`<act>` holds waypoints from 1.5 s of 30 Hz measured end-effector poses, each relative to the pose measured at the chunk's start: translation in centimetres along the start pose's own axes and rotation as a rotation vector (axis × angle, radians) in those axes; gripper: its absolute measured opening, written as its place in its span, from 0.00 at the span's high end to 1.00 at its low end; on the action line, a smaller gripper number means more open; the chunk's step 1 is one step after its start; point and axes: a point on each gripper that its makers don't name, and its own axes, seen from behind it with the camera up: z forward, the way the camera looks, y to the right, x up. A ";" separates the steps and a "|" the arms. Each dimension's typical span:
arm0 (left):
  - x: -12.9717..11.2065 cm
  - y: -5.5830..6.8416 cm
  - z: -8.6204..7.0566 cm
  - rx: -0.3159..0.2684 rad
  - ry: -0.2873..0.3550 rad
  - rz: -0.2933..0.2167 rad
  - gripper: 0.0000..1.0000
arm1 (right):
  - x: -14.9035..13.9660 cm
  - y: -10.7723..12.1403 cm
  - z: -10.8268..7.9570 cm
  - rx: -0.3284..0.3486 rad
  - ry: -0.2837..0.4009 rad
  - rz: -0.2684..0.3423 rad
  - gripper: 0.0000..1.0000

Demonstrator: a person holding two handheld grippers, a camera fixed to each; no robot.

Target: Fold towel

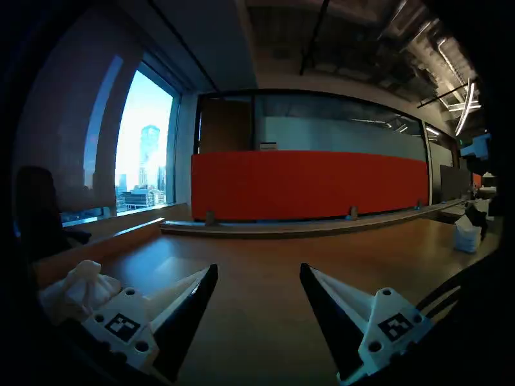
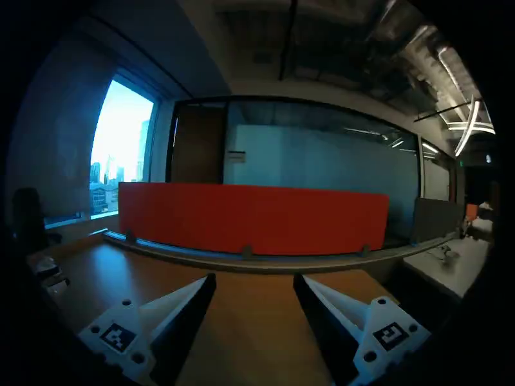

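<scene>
In the left gripper view a crumpled white towel (image 1: 77,288) lies on the wooden table (image 1: 270,257), low at the left, just beside the left finger. My left gripper (image 1: 259,275) is open with nothing between its fingers, held above the bare tabletop. In the right gripper view my right gripper (image 2: 255,283) is open too, over the same kind of wooden table (image 2: 257,328), and holds nothing.
A red divider panel (image 1: 309,185) stands along the table's far edge, also in the right gripper view (image 2: 251,217). A small white bundle (image 1: 467,235) sits at the far right. A bright window (image 1: 143,154) is on the left, with a dark chair (image 1: 35,212) below it.
</scene>
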 end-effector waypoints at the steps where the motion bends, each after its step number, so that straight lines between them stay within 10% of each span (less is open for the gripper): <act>1: -0.2 0.0 0.0 0.001 0.000 -0.004 0.06 | -0.1 0.0 0.0 0.000 0.000 0.001 0.07; 45: -0.5 -0.1 -0.1 0.005 0.005 -0.002 0.06 | 1.3 1.5 -0.1 -0.021 0.077 -0.016 0.07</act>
